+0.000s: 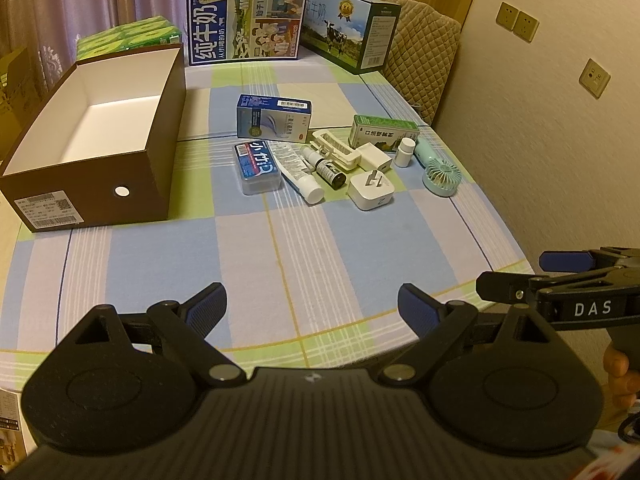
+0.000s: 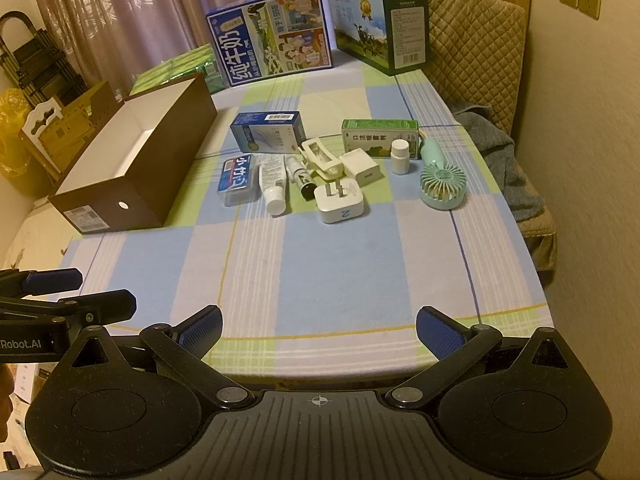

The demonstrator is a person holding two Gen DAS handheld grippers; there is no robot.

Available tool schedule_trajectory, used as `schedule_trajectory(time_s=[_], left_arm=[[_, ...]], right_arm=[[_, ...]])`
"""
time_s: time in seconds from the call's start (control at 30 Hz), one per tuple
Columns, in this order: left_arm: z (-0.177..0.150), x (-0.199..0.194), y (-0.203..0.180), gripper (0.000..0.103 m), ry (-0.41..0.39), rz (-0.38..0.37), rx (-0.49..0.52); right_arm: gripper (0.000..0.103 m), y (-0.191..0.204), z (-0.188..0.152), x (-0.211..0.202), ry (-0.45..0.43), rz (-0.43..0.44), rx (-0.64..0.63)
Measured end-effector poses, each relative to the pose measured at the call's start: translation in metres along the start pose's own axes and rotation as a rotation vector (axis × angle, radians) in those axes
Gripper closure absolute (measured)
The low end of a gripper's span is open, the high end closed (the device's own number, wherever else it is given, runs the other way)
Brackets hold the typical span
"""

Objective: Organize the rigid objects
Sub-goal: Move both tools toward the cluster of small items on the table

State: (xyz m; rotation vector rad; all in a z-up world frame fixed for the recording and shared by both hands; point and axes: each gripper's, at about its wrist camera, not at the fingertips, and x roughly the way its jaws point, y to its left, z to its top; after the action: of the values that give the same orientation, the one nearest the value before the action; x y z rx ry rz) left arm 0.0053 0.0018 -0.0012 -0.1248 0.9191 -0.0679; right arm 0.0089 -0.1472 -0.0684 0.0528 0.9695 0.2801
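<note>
Clearly light and stiff, the blue medicine box point(image 1: 273, 116) wanted gripping across its narrow sides, while both my jaws stood wide open, holding nothing.

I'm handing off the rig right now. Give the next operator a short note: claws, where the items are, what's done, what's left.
Left claw: open, empty, over the table's near edge.
Right claw: open, empty, beside it.
Brown box: on the left, nothing visible inside.
Items clustered mid-table: blue carton, green carton, floss case, tube, chargers, white bottle, mint fan.
Done: nothing.
Left: all items, presumably into the box.
</note>
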Motion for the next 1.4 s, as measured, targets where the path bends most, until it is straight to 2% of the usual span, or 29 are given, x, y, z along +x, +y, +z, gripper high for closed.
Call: schedule_trajectory(time_s=[0.57,0.93,1.4], left_arm=[[0.003,0.001,-0.003,0.012,0.007,0.0,0.0],[0.016,0.019,-0.002,0.012,0.02,-0.004,-0.007],[0.044,0.059,0.013,0.012,0.035,0.077,-0.061]], right_arm=[[0.002,-0.003,0.003,0.004,0.008,0.004,-0.002],[0.002,-0.021,0.017,0.011,0.009,0.009,0.023],[0.002,-0.071,0.054,0.042,-0.037,0.011,0.041]])
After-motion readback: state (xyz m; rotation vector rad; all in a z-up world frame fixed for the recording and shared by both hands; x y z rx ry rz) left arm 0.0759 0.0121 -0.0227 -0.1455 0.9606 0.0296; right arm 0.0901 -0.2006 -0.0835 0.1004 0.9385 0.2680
